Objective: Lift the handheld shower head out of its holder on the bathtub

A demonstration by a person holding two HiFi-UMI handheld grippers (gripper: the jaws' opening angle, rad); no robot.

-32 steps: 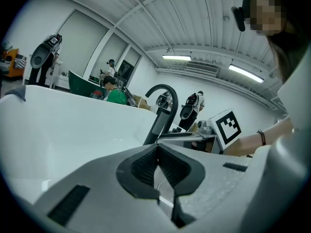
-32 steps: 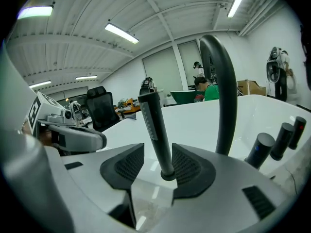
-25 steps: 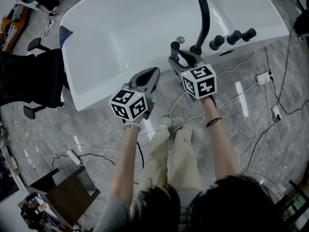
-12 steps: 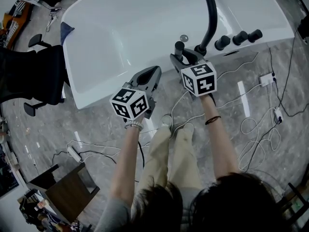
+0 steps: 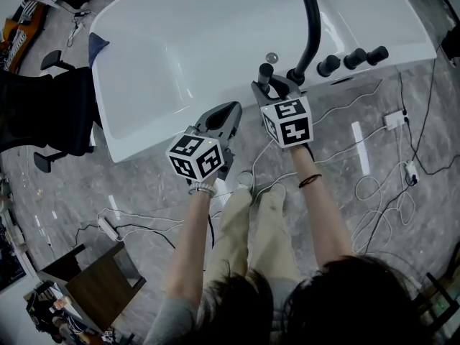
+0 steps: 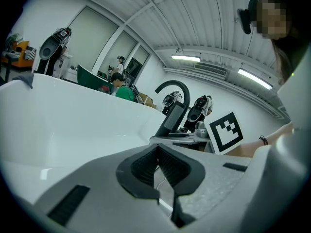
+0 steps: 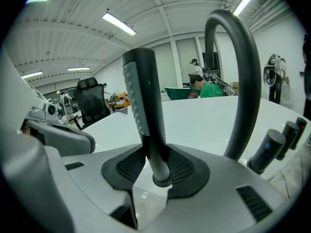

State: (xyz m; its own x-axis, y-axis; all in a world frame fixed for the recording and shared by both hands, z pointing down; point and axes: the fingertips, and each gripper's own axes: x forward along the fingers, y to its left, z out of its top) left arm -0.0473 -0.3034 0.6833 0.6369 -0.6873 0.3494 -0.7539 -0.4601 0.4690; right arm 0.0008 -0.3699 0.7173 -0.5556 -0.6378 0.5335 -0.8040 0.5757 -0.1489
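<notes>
The handheld shower head (image 5: 266, 72), a dark grey wand, stands upright in its holder on the rim of the white bathtub (image 5: 194, 34). My right gripper (image 5: 270, 86) reaches over the rim; its jaws are closing, and both pads touch the wand's lower handle (image 7: 150, 130) in the right gripper view. My right gripper (image 7: 156, 168) sits just above the holder's collar. My left gripper (image 5: 227, 112) hovers at the tub's near rim, left of the wand, shut and empty. In the left gripper view the pads of my left gripper (image 6: 158, 153) meet at their tips.
A curved black faucet spout (image 5: 310, 27) rises just right of the wand, close to my right gripper. Three black knobs (image 5: 352, 57) line the rim further right. Cables and power strips (image 5: 394, 117) lie on the grey floor. A black chair (image 5: 43, 113) stands left.
My right gripper's jaws have drawn in round the shower head's handle and its cube has shifted slightly left. The left gripper has stayed in place.
</notes>
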